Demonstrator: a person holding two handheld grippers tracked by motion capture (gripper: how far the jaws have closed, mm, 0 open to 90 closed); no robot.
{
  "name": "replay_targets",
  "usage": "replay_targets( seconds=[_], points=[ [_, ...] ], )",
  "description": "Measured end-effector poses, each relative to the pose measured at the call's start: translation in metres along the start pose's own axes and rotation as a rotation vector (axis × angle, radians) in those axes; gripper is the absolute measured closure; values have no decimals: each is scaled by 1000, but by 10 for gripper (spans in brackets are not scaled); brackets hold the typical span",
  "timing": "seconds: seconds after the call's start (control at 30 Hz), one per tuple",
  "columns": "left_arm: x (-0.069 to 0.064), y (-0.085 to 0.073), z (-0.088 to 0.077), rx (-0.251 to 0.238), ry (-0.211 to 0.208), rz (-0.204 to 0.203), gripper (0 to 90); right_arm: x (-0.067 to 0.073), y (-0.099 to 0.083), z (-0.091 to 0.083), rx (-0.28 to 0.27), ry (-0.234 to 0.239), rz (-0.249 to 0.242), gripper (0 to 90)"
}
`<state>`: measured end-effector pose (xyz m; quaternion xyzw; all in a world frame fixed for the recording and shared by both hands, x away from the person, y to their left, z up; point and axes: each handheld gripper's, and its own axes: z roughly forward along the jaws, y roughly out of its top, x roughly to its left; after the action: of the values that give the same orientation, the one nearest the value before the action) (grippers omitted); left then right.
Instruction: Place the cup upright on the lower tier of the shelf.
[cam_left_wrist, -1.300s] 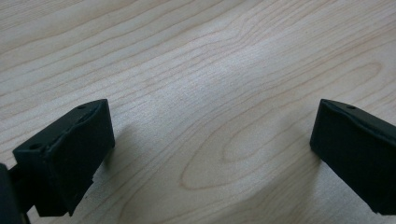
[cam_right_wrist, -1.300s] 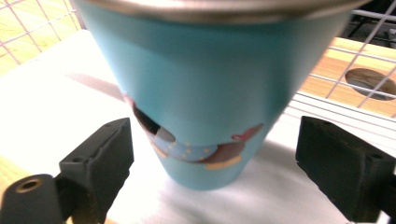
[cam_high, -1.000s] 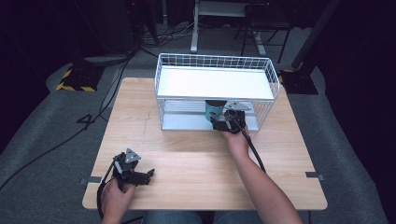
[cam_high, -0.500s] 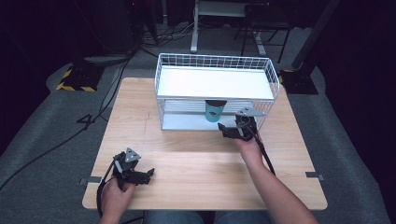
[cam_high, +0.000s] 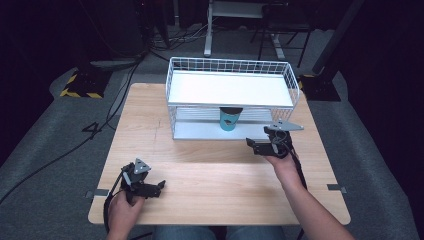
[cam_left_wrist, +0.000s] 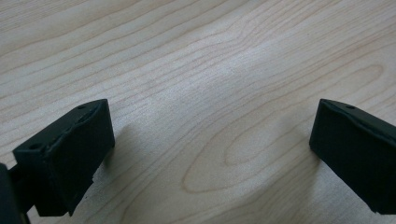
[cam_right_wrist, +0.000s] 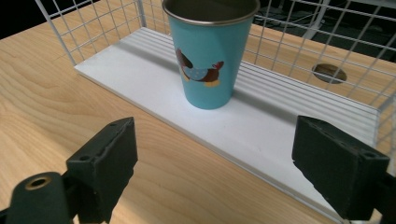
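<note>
high view: a blue cup (cam_high: 230, 119) stands upright on the lower shelf (cam_high: 200, 131) of a white wire rack (cam_high: 230, 90) at the far side of a wooden table (cam_high: 220, 175). the right gripper (cam_high: 256, 145) is held just in front of the rack, to the right of the cup and apart from it. its jaws have just been closing, yet remain spread with nothing between them. the left gripper (cam_high: 159, 187) rests near the table's front left corner, well apart from the rack.

right gripper view: the cup, printed with a bird figure, stands near the shelf's front edge, beyond the two spread jaws.

left gripper view: the jaws are wide apart over bare wood grain, pinching nothing.
</note>
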<state>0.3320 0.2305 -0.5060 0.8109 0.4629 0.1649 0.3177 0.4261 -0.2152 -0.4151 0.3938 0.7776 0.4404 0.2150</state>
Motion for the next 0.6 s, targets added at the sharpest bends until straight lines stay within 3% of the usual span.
replay_targets(
  seconds=[0.2,0.37,0.6],
  points=[
    [0,0,0,0,0,0,4,-11,-9,-22,2,5,12,154],
    [0,0,0,0,0,0,4,-21,-20,-39,30,28,24,154],
    [0,1,1,1,0,-1,4,-31,-38,-61,69,25,35,154]
  ],
)
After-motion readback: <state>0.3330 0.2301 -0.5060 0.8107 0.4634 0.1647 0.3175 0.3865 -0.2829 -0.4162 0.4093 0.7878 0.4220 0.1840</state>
